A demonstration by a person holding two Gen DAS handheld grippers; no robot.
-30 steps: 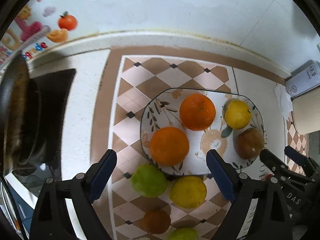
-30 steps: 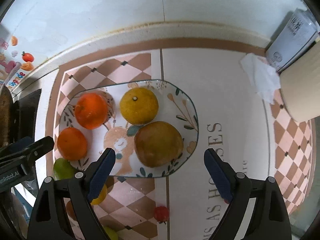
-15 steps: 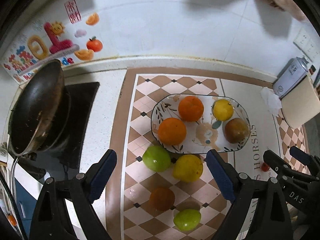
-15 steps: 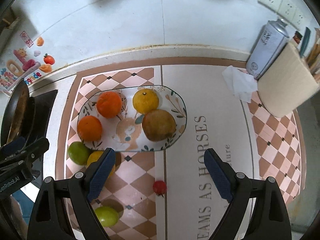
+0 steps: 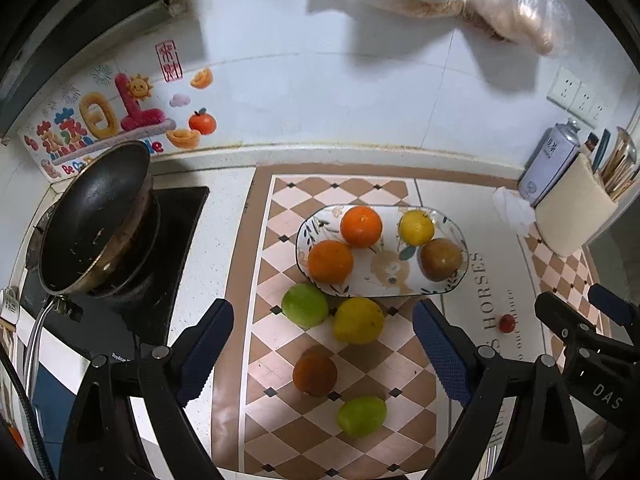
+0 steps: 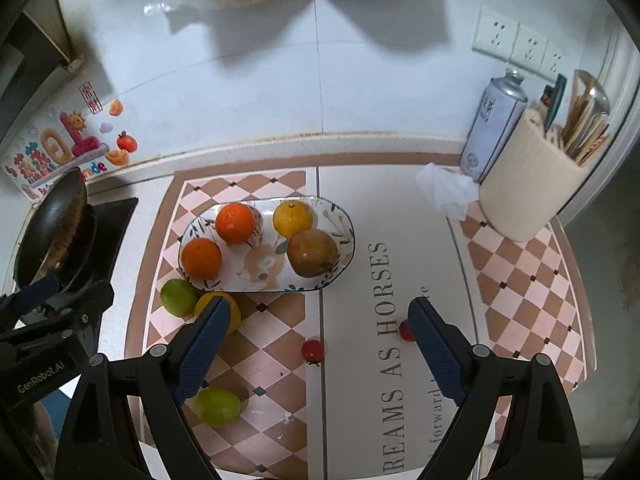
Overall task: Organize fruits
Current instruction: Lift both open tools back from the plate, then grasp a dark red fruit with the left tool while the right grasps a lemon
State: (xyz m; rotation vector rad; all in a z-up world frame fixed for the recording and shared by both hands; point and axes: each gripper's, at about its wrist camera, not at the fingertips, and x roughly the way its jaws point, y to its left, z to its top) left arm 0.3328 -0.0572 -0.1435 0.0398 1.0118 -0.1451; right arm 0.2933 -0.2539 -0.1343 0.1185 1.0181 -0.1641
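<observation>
Both my tongs hang wide apart and hold nothing: the left tongs (image 5: pixel 323 346) over the loose fruit, the right tongs (image 6: pixel 320 346) over the lettered mat. Ahead of both, beyond the blue ribbed pads (image 5: pixel 438 346), sits the plate (image 6: pixel 340 258), an oval glossy dish with leaf prints and a cartoon animal at its middle. It carries two smooth oranges (image 5: pixel 361 226), a small dimpled yellow citrus (image 5: pixel 416 227) and a dull brown-green round fruit (image 5: pixel 441 259). Between my left pads, just off the plate's near rim, lie a lime (image 5: pixel 305 305) and a lemon (image 5: pixel 359 320), close together; nearer to me are a brown fruit (image 5: pixel 314 373) and a second lime (image 5: pixel 361 416). A tiny glossy tomato (image 6: pixel 312 350) rests midway between my right pads, and another (image 6: pixel 405 330) lies against the inner side of the right-hand pad. Everything rests on a flat checked mat (image 5: pixel 276 264) in tan and pink, laid over a speckled white counter (image 5: pixel 224 216). To the left a dark worn wok (image 5: pixel 94 216) leans on a black hob. Far right stand a ribbed cream holder (image 6: pixel 528 184) with utensils, a metal can (image 6: pixel 494 120) and a crumpled tissue (image 6: pixel 444 192). White wall tiles carry bright stickers (image 5: pixel 100 124).
</observation>
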